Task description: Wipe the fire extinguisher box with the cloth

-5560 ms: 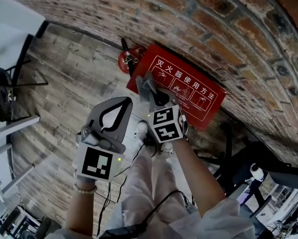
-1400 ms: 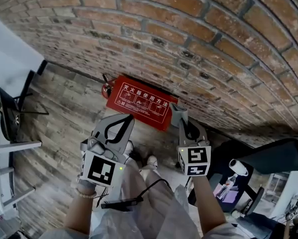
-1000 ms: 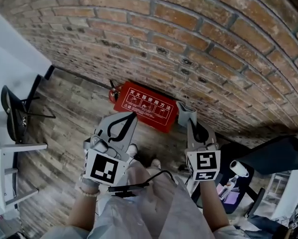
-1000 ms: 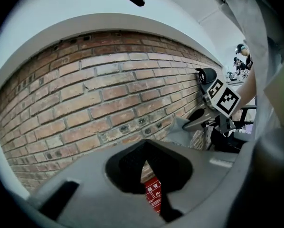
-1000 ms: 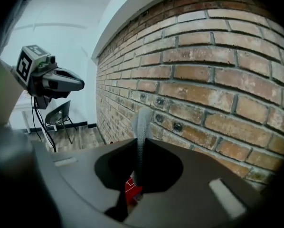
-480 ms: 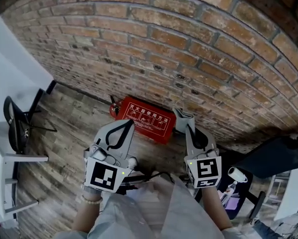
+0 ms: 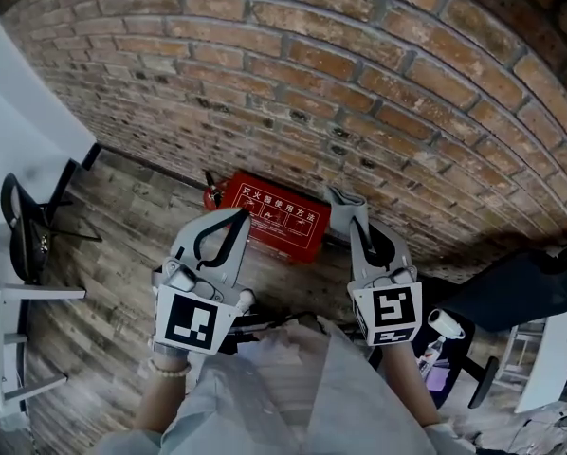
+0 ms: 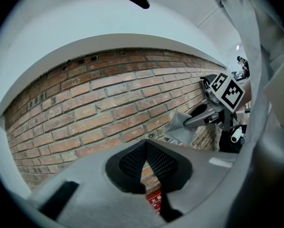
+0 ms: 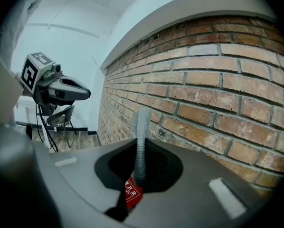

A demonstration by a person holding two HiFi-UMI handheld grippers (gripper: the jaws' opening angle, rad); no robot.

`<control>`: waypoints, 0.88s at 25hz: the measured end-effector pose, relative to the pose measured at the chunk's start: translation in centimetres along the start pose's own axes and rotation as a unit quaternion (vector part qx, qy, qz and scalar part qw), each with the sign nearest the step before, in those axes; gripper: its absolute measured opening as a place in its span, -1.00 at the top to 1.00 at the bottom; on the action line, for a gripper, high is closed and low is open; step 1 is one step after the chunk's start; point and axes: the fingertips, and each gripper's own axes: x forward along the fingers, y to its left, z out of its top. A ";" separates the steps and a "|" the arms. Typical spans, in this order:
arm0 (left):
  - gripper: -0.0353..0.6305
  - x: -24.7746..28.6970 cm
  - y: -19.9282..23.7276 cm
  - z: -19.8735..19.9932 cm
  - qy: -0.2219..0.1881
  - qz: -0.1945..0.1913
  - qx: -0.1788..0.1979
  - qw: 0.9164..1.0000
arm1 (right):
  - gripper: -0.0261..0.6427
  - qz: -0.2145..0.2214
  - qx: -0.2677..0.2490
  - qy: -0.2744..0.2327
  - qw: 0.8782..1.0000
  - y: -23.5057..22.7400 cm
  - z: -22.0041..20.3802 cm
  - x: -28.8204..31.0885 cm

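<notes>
The red fire extinguisher box [image 7: 276, 222] lies on the wooden floor against the brick wall, white print on its lid. It is far below both grippers. My left gripper [image 7: 239, 216] hangs above the box's left end, jaws shut with nothing between them. My right gripper [image 7: 350, 209] is above the box's right end, shut on a grey cloth [image 7: 339, 197]. In the right gripper view the cloth [image 9: 141, 139] stands up as a narrow strip between the jaws, with the box [image 9: 131, 192] showing below. In the left gripper view the box [image 8: 154, 203] peeks under the closed jaws.
A red extinguisher [image 7: 210, 194] stands at the box's left end. A black chair [image 7: 26, 227] and a white desk [image 7: 9, 112] are on the left. A dark office chair [image 7: 516, 278] stands at the right. The brick wall [image 7: 359, 83] fills the back.
The view has risen, so the box looks smaller and farther away. Both grippers have drawn back from the box; the right one was over its lid earlier.
</notes>
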 end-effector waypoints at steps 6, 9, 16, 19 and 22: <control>0.90 -0.4 0.1 -0.1 0.000 0.003 0.003 1.000 | 0.87 -0.001 -0.001 -0.003 1.000 0.3 0.2 -0.1; 0.90 -0.6 0.1 -0.2 0.003 0.004 0.004 1.000 | 0.87 0.000 -0.001 -0.003 1.000 0.5 0.2 -0.2; 0.90 -0.9 0.1 -0.3 0.004 0.004 0.004 1.000 | 0.87 0.002 -0.003 -0.004 1.000 0.9 0.3 -0.3; 0.90 -1.0 0.1 -0.3 0.004 0.005 0.003 1.000 | 0.87 0.003 -0.003 -0.004 1.000 1.0 0.4 -0.3; 0.90 -1.2 0.1 -0.4 0.006 0.005 0.002 1.000 | 0.87 0.003 -0.003 -0.001 1.000 1.1 0.3 -0.4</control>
